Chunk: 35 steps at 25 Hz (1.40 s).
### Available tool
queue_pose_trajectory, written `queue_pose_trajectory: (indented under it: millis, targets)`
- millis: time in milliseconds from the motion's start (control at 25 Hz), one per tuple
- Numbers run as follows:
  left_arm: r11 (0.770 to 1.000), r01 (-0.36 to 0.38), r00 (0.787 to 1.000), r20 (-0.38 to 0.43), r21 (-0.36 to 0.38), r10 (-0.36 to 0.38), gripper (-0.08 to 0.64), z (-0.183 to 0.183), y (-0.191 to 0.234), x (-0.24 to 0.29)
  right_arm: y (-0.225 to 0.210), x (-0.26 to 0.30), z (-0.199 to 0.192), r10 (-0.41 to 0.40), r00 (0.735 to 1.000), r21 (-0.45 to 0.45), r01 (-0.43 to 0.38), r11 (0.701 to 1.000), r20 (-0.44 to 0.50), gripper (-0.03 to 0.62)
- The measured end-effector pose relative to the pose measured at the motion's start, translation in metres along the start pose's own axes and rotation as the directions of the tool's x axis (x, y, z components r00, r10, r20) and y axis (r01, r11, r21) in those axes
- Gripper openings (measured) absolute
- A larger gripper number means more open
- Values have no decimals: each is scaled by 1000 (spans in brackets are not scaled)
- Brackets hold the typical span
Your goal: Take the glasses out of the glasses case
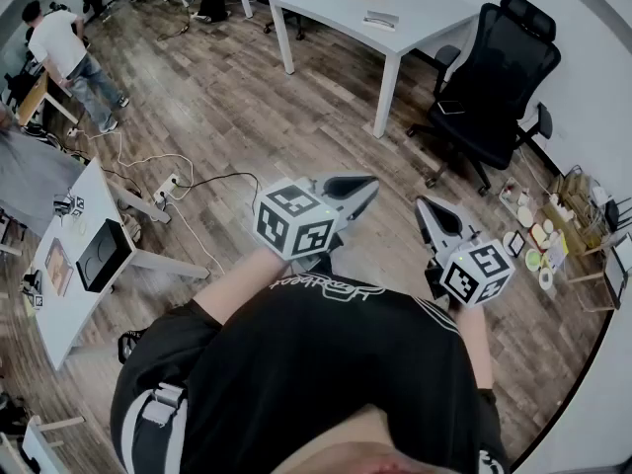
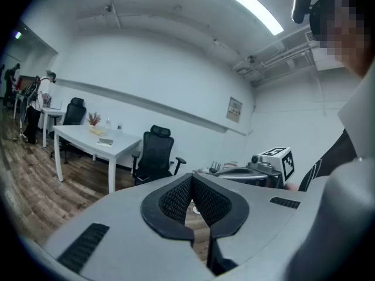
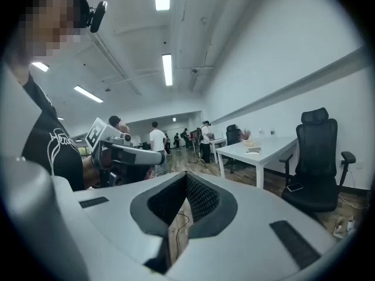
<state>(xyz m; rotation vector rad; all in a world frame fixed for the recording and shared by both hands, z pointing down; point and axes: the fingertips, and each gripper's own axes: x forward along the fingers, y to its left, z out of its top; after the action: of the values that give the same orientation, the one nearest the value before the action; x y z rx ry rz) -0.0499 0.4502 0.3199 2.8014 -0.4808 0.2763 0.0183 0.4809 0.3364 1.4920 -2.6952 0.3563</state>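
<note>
No glasses case and no glasses show in any view. Both grippers are held in the air in front of the person's chest, above the wooden floor. My left gripper (image 1: 363, 188) has its jaws shut with nothing between them, and its own view shows the ribbed pads (image 2: 176, 198) meeting at the tip. My right gripper (image 1: 425, 207) is shut too and holds nothing, its pads (image 3: 202, 196) closed together. Each gripper sees the other beside it: the right gripper (image 2: 266, 167) in the left gripper view, the left gripper (image 3: 126, 154) in the right gripper view.
A white table (image 1: 415, 13) stands ahead with a black office chair (image 1: 494, 77) to its right. A low shelf of small items (image 1: 538, 235) sits at the right wall. A white desk (image 1: 69, 294) is at the left, with cables and a power strip (image 1: 168, 186) on the floor. People stand far left.
</note>
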Motion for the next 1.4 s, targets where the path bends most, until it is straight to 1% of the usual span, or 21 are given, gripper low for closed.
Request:
queue_pose_trajectory:
  millis: [200, 520, 640, 840, 1040, 1120, 1200, 1320, 1400]
  targets:
    - [1000, 13, 1000, 16, -27, -12, 8, -1, 0, -7, 6, 1, -4, -1, 1000, -10, 1, 1000, -9, 9]
    - [999, 12, 1000, 3, -48, -12, 8, -10, -4, -11, 12, 0, -8, 1, 1000, -13, -2, 1000, -19, 9]
    - [999, 19, 1000, 1, -50, -19, 8, -10, -7, -9, 14, -4, -5, 17, 1000, 9, -18, 1000, 13, 9]
    - [999, 44, 999, 15, -27, -44, 8, -2, -17, -4, 16, -13, 7, 28, 997, -21, -26, 999, 73, 9]
    - [998, 68, 997, 42, 2, -68, 8, 9, -20, -4, 14, -12, 18, 70, 990, 23, -74, 997, 126, 11]
    - [997, 72, 996, 54, 6, -73, 8, 11, -15, -4, 9, -7, 19, 68, 990, 25, -72, 997, 126, 11]
    - [997, 73, 995, 66, -21, -71, 8, 10, -3, -2, 4, -1, 17, 58, 990, 25, -61, 998, 127, 11]
    - [993, 71, 995, 82, -98, -63, 8, 7, 16, 3, -5, 8, 10, 47, 991, 38, -52, 998, 122, 11]
    - [990, 76, 994, 83, -121, -67, 8, 5, 25, 7, -10, 16, 6, 42, 993, 44, -47, 998, 112, 11]
